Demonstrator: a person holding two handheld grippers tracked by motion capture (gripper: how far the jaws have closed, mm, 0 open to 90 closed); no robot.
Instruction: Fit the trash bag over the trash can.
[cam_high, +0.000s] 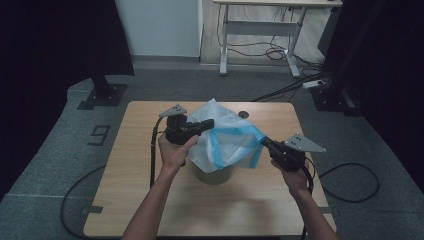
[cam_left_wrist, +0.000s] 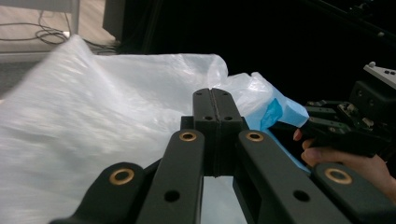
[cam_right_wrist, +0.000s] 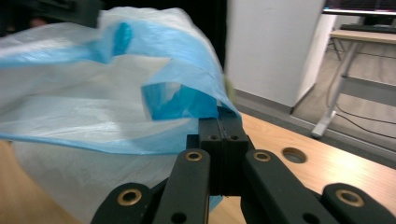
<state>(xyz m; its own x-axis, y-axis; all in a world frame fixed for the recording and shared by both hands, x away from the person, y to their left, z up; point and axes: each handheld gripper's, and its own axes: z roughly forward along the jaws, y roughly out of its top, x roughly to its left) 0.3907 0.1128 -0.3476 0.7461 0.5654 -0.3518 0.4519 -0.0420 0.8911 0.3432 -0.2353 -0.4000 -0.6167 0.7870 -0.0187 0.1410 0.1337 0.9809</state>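
Half the bin (cam_high: 214, 175) sits hidden under the plastic bag (cam_high: 225, 137).

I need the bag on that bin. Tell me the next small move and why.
Probably spread the two tongs apart and lower the bag over the bin. Both left tongs and right tongs are shut on its rim, and it hangs bunched above the bin.

The high view is dim and soft, its corners sunk in black; the wooden table (cam_high: 150, 200) is the best-lit surface, evenly lit with only faint shadows, perhaps from overhead. In both gripper views the plastic bag (cam_left_wrist: 93, 116) is motion-blurred and glares white, while the jaws just before it stay sharp. Beyond the bag, the background falls into darkness.
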